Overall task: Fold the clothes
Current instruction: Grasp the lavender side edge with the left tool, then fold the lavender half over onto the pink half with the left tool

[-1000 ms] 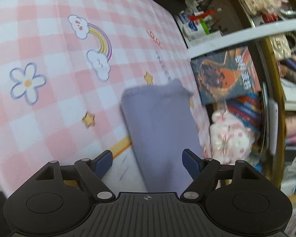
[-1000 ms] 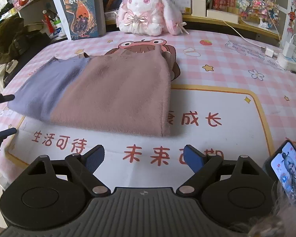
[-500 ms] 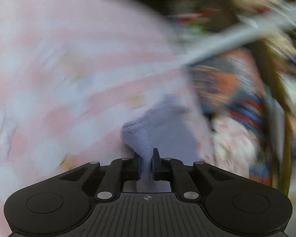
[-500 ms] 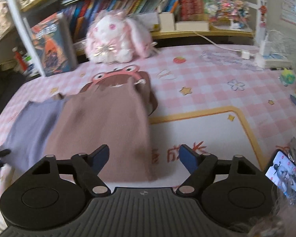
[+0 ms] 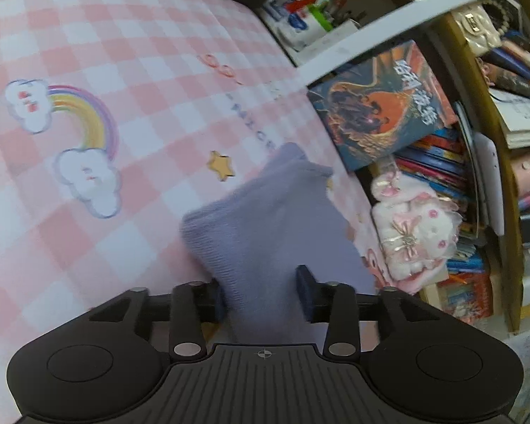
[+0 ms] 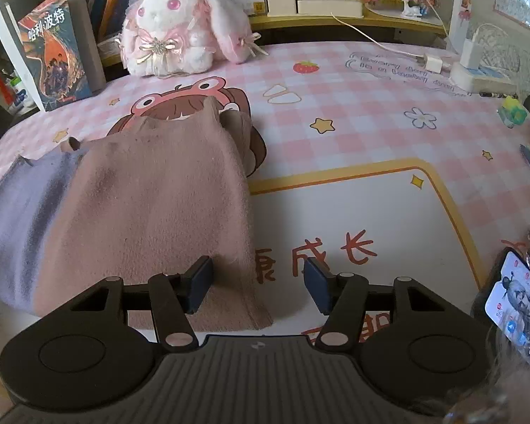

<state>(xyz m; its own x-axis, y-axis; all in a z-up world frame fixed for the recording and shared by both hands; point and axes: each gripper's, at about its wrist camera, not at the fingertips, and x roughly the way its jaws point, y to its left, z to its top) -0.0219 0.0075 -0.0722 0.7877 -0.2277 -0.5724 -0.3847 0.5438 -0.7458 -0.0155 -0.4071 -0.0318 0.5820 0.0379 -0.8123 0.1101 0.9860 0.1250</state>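
Right now the left claw has its jaws partly spread w/ the lilac garment bunched up between them; cloth fills the gap, but whether both pads actually press it can't be told. The lilac cloth rises off the desk in a hump just ahead of the claw, its far corner reaching toward the yellow star printed on the pink-checked desk mat.

In the right wrist view, the right claw is spread wide, nothing pinched. It sits at the near right corner of the pink garment: left finger over the fuzzy pink cloth, right finger past the garment's edge, above the red characters printed on the mat. Touching or hovering, can't tell.

The pink garment lies flat on the desk, overlapping the lilac garment, which sticks out on its left side. The pink one's far edge covers part of the frog cartoon on the mat. Beyond the frog sits a plush rabbit; left of the rabbit a book stands upright. A phone sits well right of the pink garment, at the near desk edge.
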